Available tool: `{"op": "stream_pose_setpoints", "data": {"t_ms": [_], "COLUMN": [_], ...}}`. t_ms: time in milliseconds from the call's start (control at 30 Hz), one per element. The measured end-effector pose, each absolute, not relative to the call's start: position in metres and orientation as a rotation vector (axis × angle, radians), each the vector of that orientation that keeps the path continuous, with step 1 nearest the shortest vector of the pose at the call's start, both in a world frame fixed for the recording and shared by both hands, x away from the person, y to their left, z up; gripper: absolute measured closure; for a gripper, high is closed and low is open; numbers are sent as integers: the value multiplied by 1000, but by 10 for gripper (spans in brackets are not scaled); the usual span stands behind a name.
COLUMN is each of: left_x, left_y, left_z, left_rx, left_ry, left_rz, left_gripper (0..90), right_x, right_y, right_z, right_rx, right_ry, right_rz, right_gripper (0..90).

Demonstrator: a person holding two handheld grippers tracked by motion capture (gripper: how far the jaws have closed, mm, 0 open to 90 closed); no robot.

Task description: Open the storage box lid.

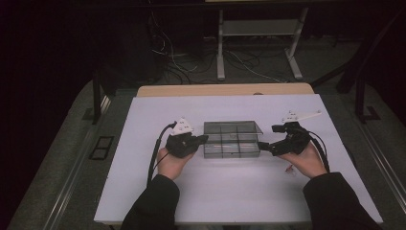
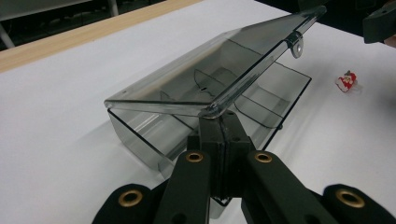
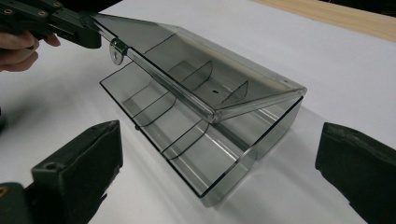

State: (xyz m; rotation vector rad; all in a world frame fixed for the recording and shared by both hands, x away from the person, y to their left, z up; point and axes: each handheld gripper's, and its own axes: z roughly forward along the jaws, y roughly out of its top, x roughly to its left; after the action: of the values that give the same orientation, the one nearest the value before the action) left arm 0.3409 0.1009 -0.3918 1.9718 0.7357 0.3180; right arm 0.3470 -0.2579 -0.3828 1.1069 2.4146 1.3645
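The left gripper [image 2: 219,140] has its jaws clamped on the corner of the smoky clear plastic compartment box's [image 1: 231,139] lid, half lifted off the white table [image 1: 143,191], while the right gripper [image 3: 219,186] waits wide open, so opening's only partway.

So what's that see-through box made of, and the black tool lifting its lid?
The box looks like smoky clear plastic, glossy: you see its dividers and the table through the lid, and light glints on the edges. The left tool, shut on the lid's edge, looks like matte black plastic with brass-coloured rings; it may be printed, hard to tell.
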Motion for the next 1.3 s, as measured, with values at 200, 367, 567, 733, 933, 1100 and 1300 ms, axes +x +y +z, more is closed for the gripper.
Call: {"op": "stream_pose_setpoints", "data": {"t_ms": [200, 367, 567, 733, 933, 1100, 1300], "left_x": [346, 352, 358, 362, 368, 374, 377], "left_y": [98, 98, 98, 96, 93, 94, 97], "left_z": [-386, -381, -376, -373, -368, -368, -367], "left_rx": [1986, 1980, 1983, 1982, 1989, 1987, 1977], "left_ry": [729, 737, 733, 737, 741, 756, 763], "left_rz": [320, 326, 324, 322, 330, 327, 320], "left_gripper": [884, 884, 884, 884, 884, 884, 883], "right_x": [356, 365, 372, 381, 388, 392, 396], "right_y": [-256, -255, -254, -252, -247, -243, -239], "right_z": [-379, -374, -371, -373, -371, -365, -361], "right_rx": [1112, 1114, 1112, 1124, 1085, 1030, 1004], "right_ry": [2405, 2405, 2406, 2402, 2400, 2395, 2374], "right_rz": [1354, 1358, 1388, 1373, 1361, 1352, 1351], "right_gripper": [6, 6, 47, 74, 240, 416, 539]}}
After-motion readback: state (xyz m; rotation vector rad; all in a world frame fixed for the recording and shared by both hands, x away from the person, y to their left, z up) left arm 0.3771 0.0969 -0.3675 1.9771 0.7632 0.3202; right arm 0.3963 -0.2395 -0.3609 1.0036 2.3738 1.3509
